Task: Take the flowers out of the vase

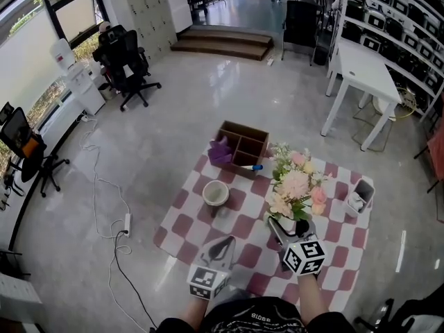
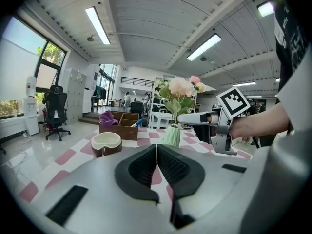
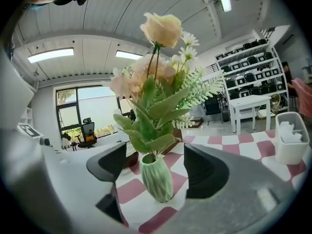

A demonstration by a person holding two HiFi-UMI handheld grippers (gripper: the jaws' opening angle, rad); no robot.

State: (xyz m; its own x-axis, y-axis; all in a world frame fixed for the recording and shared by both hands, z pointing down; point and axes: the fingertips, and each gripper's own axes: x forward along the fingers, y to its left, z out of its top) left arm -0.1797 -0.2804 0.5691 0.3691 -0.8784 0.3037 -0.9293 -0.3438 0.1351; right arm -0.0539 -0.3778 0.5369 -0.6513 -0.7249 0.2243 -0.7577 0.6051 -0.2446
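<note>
— Standing where on the checked cloth point(image 1: 182, 222), those flowers point(image 3: 156, 96)?
— Upright in their vase point(image 3: 157, 179), dead ahead between my right gripper's point(image 3: 155, 160) parted jaws, nothing touching. Stems run vertical. My left gripper point(image 2: 157, 155), jaws pressed together and empty, sits farther off

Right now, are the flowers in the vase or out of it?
In. Stems of the flowers run down into the mouth of the green vase, which stands upright on the checked cloth.
</note>
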